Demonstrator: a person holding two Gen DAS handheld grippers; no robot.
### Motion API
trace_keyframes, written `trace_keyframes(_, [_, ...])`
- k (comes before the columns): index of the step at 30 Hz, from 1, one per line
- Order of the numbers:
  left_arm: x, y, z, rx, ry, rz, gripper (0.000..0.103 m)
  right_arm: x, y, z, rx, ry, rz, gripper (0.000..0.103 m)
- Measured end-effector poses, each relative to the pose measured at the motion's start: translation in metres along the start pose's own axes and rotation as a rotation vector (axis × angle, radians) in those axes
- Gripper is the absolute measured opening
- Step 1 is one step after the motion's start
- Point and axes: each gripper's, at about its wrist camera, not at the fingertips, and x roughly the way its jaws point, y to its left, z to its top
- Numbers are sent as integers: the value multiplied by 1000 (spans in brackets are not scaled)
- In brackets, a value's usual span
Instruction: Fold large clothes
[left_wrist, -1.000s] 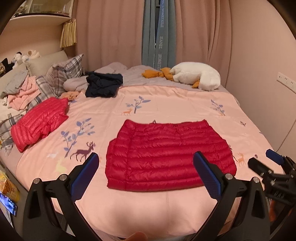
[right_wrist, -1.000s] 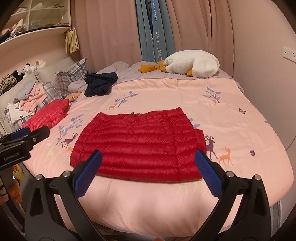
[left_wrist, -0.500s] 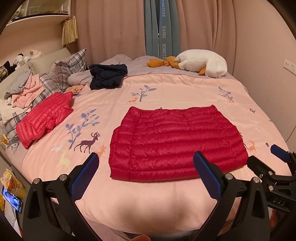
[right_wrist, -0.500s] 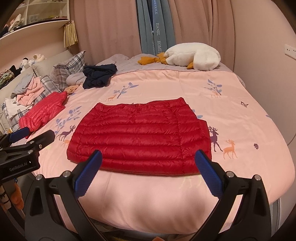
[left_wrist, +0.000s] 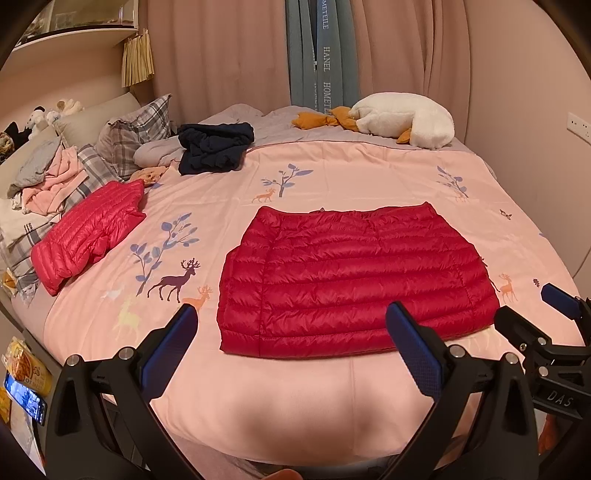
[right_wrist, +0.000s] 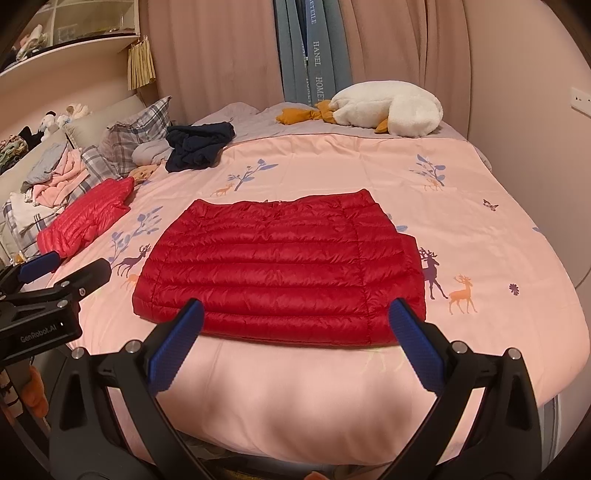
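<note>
One red down jacket (left_wrist: 354, 280), folded into a rectangle, is lying flat on the pink deer-print bed (left_wrist: 295, 406); a second, pinker down jacket (left_wrist: 88, 236) is sitting well apart near the plaid pillows (left_wrist: 136, 136); a navy garment (left_wrist: 214, 147) and a white goose plush (left_wrist: 406, 120) are resting beyond; the left gripper (left_wrist: 291, 347) and right gripper (right_wrist: 295, 339) are hovering with fingers spread, pinching nothing.
</note>
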Motion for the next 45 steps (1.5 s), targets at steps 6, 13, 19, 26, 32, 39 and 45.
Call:
trace_keyframes(6, [0,1,0,-1,1,1,102,2,2,0,-6,5,3,101])
trace_keyframes(13, [3,3,-3,-1,6,1,102,3,2,0,-7,6,2,101])
trace_keyframes(19, [3,2,-4,0,7,2,102,3,3,-1,-10,8,6,101])
trace_keyframes(26, [4,2,-4,1,8,4,102,4,4,-1,-10,8,7,101])
trace_keyframes(32, [5,3,-7,1,7,3,102,4,4,-1,-11,9,8,101])
trace_keyframes(39, [5,3,-7,0,8,-1,102,4,4,-1,-10,9,6,101])
trace_keyframes(45, [5,3,-8,2,8,1,102,4,4,-1,-8,10,6,101])
